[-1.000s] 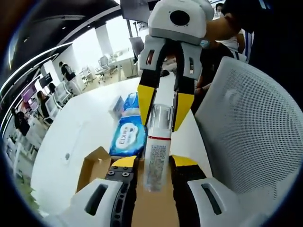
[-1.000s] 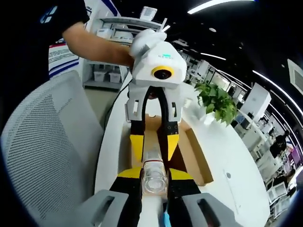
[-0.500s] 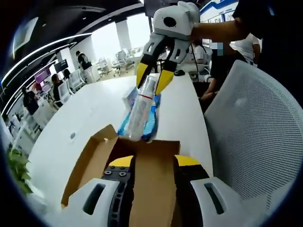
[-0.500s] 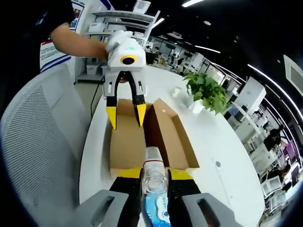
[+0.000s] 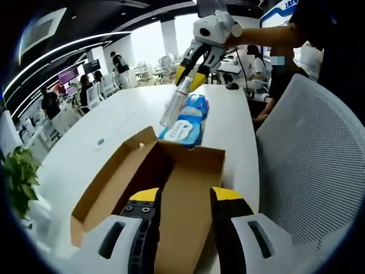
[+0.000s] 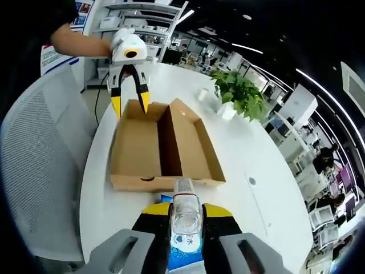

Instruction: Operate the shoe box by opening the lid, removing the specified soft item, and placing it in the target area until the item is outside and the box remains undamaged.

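With the cardboard shoe box (image 6: pixel 162 151) lying open at frame centre, the right gripper (image 6: pixel 185 212) pinches a clear-capped bottle (image 5: pixel 174 104) above the blue wipes pack (image 5: pixel 186 120) (outside the box, not yet set down), while the left gripper (image 5: pixel 183 197) hangs spread.

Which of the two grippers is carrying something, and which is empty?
The right gripper carries a clear bottle clamped between its jaws, above the blue wipes pack. The left gripper is open and empty, over the cardboard box.
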Available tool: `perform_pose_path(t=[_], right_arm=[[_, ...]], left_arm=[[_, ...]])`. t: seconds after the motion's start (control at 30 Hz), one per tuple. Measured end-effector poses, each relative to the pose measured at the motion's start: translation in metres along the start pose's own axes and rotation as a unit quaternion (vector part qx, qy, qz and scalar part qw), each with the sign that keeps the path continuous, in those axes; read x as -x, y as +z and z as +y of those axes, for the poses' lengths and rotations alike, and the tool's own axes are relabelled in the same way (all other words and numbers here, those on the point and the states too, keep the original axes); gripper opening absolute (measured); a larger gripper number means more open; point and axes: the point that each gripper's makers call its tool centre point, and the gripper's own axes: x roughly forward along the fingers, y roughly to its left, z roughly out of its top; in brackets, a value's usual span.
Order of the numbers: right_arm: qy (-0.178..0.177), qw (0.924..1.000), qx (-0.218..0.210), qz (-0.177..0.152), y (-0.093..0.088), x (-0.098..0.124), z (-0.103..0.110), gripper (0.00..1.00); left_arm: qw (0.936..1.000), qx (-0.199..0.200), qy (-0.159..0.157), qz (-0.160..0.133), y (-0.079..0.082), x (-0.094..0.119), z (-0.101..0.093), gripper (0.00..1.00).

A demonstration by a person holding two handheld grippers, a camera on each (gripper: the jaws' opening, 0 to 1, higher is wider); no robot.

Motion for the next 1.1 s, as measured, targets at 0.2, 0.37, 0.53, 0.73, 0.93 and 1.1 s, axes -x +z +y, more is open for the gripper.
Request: perform_pose_path(t=[0.2, 0.37, 0.53, 0.73, 0.93, 1.1], right_arm=[[0.001, 0.9998, 0.0, 0.021, -0.014, -0.003, -0.013, 0.15], [0.002, 0.9992, 0.004, 0.041, -0.026, -0.006, -0.027, 0.15], [0.004, 0.9981, 0.01, 0.061, -0.034, -0.009, -0.037, 0.15], [0.011, 0.9963, 0.02, 0.084, -0.041, -0.015, -0.048, 0.15], [0.02, 0.9935, 0.028, 0.109, -0.052, -0.023, -0.058, 0.15], [0.031, 0.9892, 0.041, 0.137, -0.062, -0.033, -0.066, 0.16]], left_arm=[[0.999, 0.03, 0.032, 0.002, -0.018, 0.017, 0.008, 0.35], [0.9972, 0.052, 0.053, 0.004, -0.033, 0.031, 0.013, 0.35], [0.9949, 0.068, 0.073, 0.015, -0.05, 0.043, 0.016, 0.35], [0.9898, 0.101, 0.099, 0.013, -0.068, 0.056, 0.022, 0.36], [0.982, 0.134, 0.132, 0.017, -0.087, 0.066, 0.027, 0.37], [0.9737, 0.161, 0.16, 0.026, -0.104, 0.072, 0.032, 0.36]])
